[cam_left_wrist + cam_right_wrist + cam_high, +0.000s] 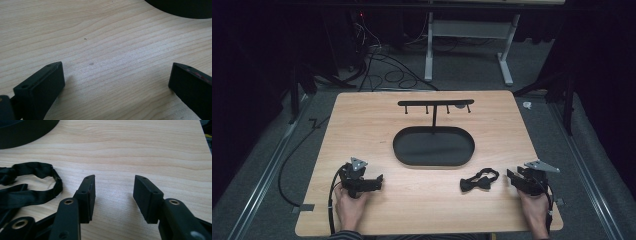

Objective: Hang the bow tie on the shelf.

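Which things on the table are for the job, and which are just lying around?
For the job:
- black fabric bow tie with its strap, on the wood beside the right gripper, whose jaws are open with nothing between them
- left gripper, open over bare wood

Just lying about:
- black oval tray with a hook rack on a post
- light wooden table
- cables on the grey floor

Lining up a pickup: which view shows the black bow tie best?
The high view: the whole bow tie lies on the table, left of the right tongs. The right gripper view catches just its strap at the left edge; the left gripper view looks elsewhere.
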`<state>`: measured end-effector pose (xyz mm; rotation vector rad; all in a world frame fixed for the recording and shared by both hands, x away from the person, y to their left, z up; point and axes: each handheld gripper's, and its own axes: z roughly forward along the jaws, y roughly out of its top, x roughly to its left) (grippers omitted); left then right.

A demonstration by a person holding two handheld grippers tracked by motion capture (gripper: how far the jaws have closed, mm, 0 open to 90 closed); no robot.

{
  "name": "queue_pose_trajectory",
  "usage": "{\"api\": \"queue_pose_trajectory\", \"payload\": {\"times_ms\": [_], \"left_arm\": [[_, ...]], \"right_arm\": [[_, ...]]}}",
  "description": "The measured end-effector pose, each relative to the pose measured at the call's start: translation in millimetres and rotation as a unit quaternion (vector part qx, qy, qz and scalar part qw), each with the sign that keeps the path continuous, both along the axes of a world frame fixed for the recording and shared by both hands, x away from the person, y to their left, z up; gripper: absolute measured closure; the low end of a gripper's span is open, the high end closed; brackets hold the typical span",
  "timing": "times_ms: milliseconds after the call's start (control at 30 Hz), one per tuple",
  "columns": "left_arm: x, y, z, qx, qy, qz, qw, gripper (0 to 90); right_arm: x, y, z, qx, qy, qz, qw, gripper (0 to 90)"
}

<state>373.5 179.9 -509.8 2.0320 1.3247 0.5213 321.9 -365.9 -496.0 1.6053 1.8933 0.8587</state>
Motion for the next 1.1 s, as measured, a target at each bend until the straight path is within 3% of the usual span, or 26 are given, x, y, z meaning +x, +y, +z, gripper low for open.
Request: {"api": "queue_pose_trajectory", "payload": {"times_ms": [233,600,1100], "left_arm": [[0.0,-0.1,0.0,0.000,0.000,0.000,1.0000,0.8],[0.0,0.0,0.1,0.001,0.000,0.000,1.0000,0.7],[0.0,-0.2,0.0,0.000,0.000,0.001,1.0000,0.7]], "right_arm": [[-8.9,4.6,8.0,0.019,-0.016,0.016,0.9996,60.5],[-9.2,14.8,14.8,0.039,-0.019,0.047,0.9980,65.5],[3.7,30.1,11.4,0.046,0.002,0.066,0.9968,70.5]]}}
